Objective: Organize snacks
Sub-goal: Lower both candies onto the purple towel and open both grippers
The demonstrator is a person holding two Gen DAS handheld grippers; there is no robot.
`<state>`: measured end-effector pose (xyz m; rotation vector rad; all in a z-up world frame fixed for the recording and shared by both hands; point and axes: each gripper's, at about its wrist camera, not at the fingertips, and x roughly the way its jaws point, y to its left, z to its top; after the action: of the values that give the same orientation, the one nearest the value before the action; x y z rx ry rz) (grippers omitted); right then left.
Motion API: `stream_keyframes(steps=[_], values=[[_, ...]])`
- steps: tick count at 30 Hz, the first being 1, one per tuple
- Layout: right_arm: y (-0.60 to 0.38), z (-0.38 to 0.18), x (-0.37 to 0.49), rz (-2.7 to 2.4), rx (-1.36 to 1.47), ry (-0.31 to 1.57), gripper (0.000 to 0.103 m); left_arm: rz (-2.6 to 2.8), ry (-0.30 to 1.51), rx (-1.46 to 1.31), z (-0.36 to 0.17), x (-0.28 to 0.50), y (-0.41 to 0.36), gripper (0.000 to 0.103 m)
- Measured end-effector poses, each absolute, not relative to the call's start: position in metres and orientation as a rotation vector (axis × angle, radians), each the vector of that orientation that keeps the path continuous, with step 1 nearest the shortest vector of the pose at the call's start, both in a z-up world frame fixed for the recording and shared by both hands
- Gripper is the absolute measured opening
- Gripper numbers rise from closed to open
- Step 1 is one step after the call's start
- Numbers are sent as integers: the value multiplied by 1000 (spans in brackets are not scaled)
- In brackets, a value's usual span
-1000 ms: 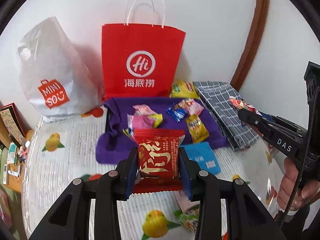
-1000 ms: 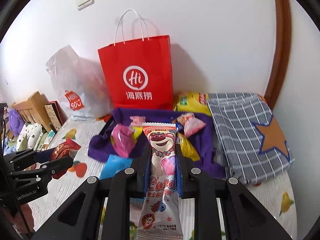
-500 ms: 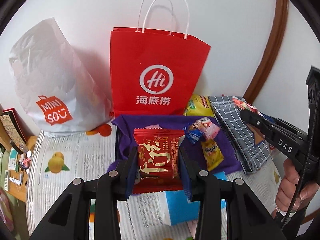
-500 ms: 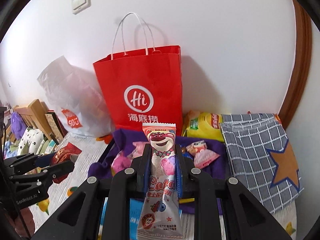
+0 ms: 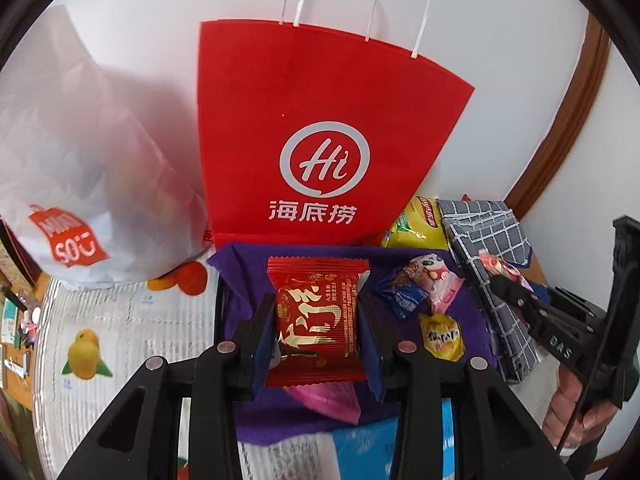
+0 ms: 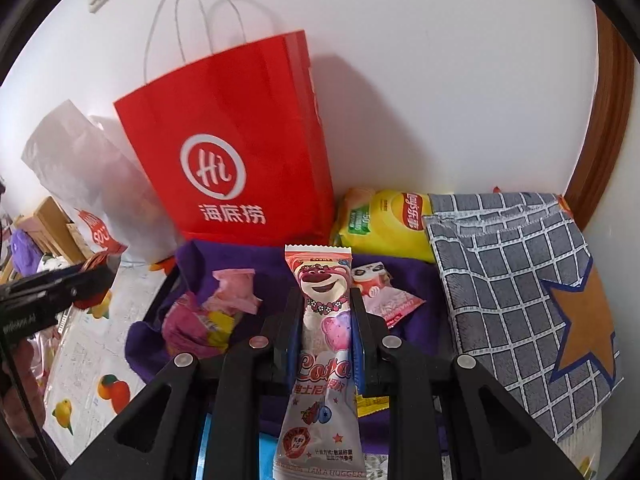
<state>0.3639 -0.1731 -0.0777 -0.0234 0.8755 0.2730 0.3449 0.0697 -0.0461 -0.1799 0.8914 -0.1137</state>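
Note:
My left gripper is shut on a red snack packet with gold lettering, held over the purple cloth. My right gripper is shut on a long pink bear-print snack stick, also above the purple cloth. A red paper bag with white handles stands upright against the wall just behind the cloth. Loose snacks lie on the cloth: a pink panda packet, a blue one, a yellow one and crumpled pink wrappers. In the left wrist view the right gripper shows at the right.
A white plastic shopping bag leans left of the red bag. A yellow crisp bag and a grey checked cloth bag with an orange star lie at the right. The fruit-print tablecloth spreads leftward. A blue packet lies near.
Both grippers have moved forward toward the red paper bag, which now looks much larger and closer. Each keeps its snack held; the purple cloth has slid under the fingers.

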Motion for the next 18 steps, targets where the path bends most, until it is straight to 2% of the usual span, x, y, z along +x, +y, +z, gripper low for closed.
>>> stream_keyframes(steps=[18], values=[[-179, -142, 396, 255, -133, 1036, 22, -119, 1024, -220, -115, 382, 73, 36]])
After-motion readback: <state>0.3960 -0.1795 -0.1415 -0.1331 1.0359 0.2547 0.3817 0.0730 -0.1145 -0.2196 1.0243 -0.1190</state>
